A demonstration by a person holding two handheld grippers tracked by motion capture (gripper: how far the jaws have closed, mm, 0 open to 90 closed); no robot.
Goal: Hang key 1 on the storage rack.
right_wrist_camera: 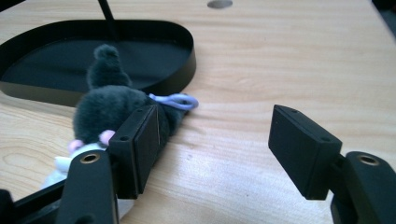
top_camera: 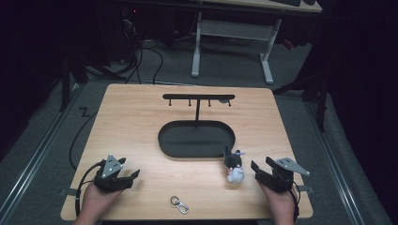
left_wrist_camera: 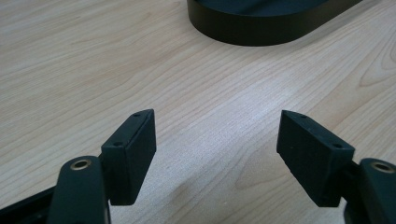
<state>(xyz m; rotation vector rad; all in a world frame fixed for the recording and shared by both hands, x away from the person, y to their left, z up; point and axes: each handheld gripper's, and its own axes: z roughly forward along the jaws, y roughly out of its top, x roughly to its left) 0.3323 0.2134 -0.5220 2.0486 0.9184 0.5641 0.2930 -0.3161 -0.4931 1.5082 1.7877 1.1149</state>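
A small dark plush toy (top_camera: 233,163) with a white lower part and a pale blue loop lies on the table just in front of the black oval tray (top_camera: 165,142). My right gripper (top_camera: 263,165) rests open to its right, and in the right gripper view the plush (right_wrist_camera: 109,109) sits just beyond and outside the left jaw, nothing between the jaws (right_wrist_camera: 215,149). My left gripper (top_camera: 126,168) sits open at the front left over bare wood (left_wrist_camera: 217,154). A metal key ring with a clasp (top_camera: 179,204) lies near the front edge between the hands.
A black T-shaped hook stand (top_camera: 198,99) rises from the tray's back rim. The wooden table (top_camera: 136,117) ends close behind the hands. Beyond it are a white desk frame (top_camera: 232,35) and cables on the grey floor.
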